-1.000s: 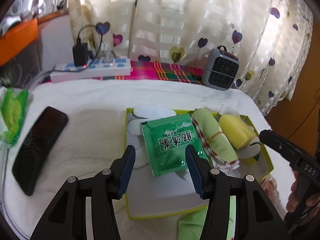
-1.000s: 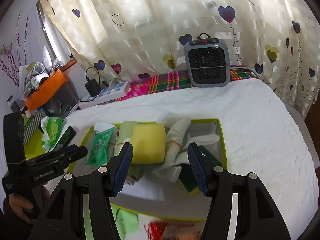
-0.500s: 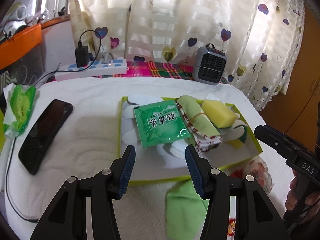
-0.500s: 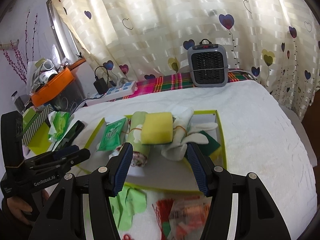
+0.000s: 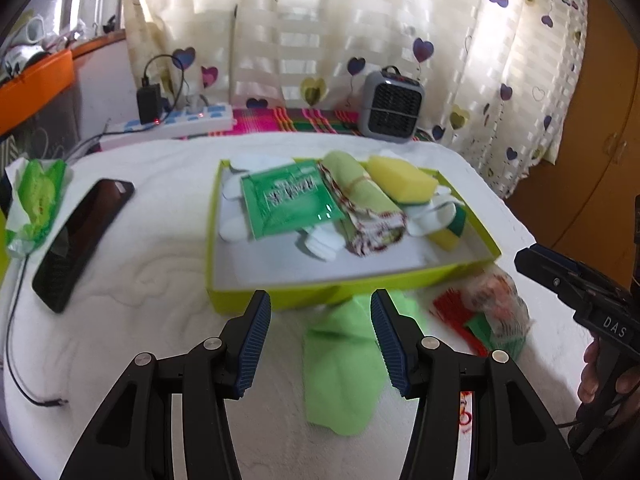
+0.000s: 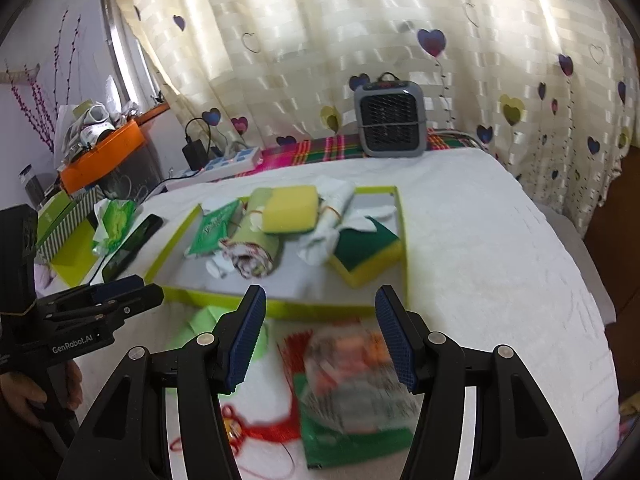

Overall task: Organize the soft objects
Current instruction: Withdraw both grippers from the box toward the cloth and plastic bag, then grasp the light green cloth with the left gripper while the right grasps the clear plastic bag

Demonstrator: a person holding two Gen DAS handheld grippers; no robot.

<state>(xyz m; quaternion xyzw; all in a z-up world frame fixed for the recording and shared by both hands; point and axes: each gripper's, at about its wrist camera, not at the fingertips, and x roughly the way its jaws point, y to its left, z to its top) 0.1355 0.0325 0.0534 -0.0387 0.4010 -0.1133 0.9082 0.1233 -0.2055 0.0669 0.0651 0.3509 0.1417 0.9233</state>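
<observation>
Item: lime-green tray point(image 5: 256, 302), centre of frame on the white-covered tabletop point(image 5: 160, 264). It holds a green sachet point(image 5: 286, 204), a rolled green cloth point(image 5: 366, 208), a yellow sponge point(image 5: 402, 180) and white socks point(image 6: 334, 220).

Loose stock: green cloth point(image 5: 344, 364), lower centre, outside the tray's near wall. Long axis runs from bottom of frame up toward the tray. Red-tasselled packet point(image 6: 352, 372), lower centre of the right view, blurred.

Left gripper point(image 5: 320, 336): jaws apart, nothing held, above the green cloth. Right gripper point(image 6: 320, 336): jaws apart, nothing held, above the packet.

Risks: limp cloth may sag or bunch if pinched at one edge; tassel threads may snag; a low pass may nudge the tray wall.
</observation>
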